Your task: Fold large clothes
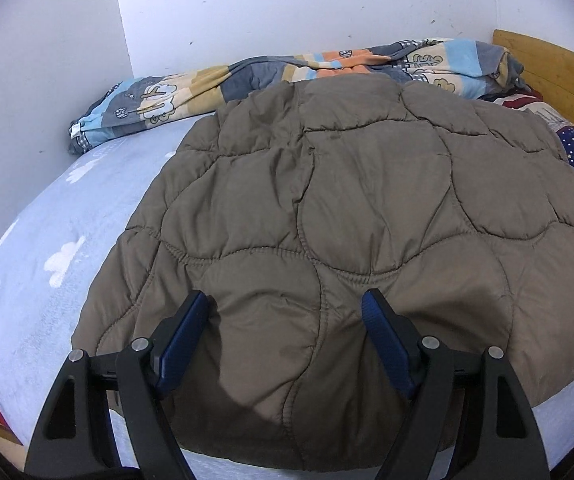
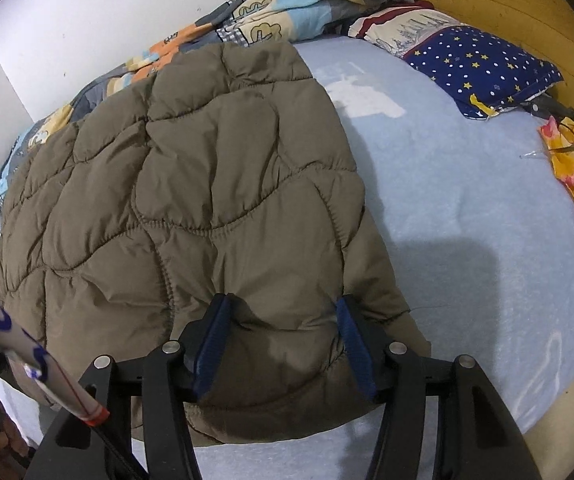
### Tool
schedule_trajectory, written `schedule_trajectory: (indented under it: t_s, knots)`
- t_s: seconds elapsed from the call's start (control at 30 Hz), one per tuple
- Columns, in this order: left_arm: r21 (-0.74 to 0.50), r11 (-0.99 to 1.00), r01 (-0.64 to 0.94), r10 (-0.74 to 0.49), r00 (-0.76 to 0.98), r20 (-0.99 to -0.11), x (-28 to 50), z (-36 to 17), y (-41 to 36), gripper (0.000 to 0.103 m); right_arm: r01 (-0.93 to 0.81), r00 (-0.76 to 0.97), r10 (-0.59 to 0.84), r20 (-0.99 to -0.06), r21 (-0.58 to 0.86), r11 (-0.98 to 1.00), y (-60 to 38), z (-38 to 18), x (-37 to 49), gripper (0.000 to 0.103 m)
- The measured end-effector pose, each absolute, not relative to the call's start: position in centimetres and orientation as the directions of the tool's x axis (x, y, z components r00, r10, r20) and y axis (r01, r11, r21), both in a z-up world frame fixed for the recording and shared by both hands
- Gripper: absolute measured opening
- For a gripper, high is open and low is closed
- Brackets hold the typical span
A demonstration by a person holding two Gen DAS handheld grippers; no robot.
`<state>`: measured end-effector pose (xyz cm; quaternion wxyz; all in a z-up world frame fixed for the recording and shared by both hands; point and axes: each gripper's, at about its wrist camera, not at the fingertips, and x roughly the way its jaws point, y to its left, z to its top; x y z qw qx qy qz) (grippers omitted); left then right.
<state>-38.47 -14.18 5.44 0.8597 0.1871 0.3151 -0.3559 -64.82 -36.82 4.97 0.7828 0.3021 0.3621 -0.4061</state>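
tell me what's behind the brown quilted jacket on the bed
Behind the brown quilted jacket a bunched patterned blanket lies along the white wall. The jacket's far edge overlaps its middle, so that part is hidden. Under the jacket only the light blue sheet shows.

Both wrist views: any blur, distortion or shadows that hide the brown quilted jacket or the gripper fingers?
Left wrist view: sharp, strong fisheye bending, dark corners; the left gripper casts a shadow on the brown quilted jacket near edge, stitching still readable. Right wrist view: equally sharp and bent; the right gripper throws a soft shadow on the light blue sheet.
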Motion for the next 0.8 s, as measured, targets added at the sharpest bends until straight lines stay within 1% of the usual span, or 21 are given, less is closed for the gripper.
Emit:
schedule_trajectory:
  t_s: [0.3,0.47,0.57,0.67,0.8]
  knots:
    - [0.1,0.683,0.724,-0.489,0.554,-0.673,-38.3,5.6,-14.1,0.079,0.859,0.398,-0.425,-0.813,0.167,0.485,-36.7,5.1,-64.6,0.061]
    - [0.097,0.685,0.722,-0.488,0.554,-0.675,-38.2,5.6,-14.1,0.079,0.862,0.406,-0.422,-0.811,0.187,0.47,-36.7,5.6,-64.9,0.061]
    - [0.093,0.688,0.72,-0.486,0.552,-0.677,-38.1,5.7,-14.1,0.079,0.864,0.417,-0.435,-0.798,0.199,0.463,-36.8,6.8,-64.9,0.061]
    - [0.094,0.687,0.72,-0.485,0.552,-0.678,-38.1,5.7,-14.2,0.079,0.86,0.449,-0.461,-0.766,0.23,0.455,-37.4,8.5,-64.6,0.061]
    - [0.093,0.687,0.72,-0.484,0.551,-0.68,-38.0,5.7,-14.2,0.079,0.836,0.492,-0.466,-0.735,0.248,0.49,-39.4,10.9,-62.1,0.061]
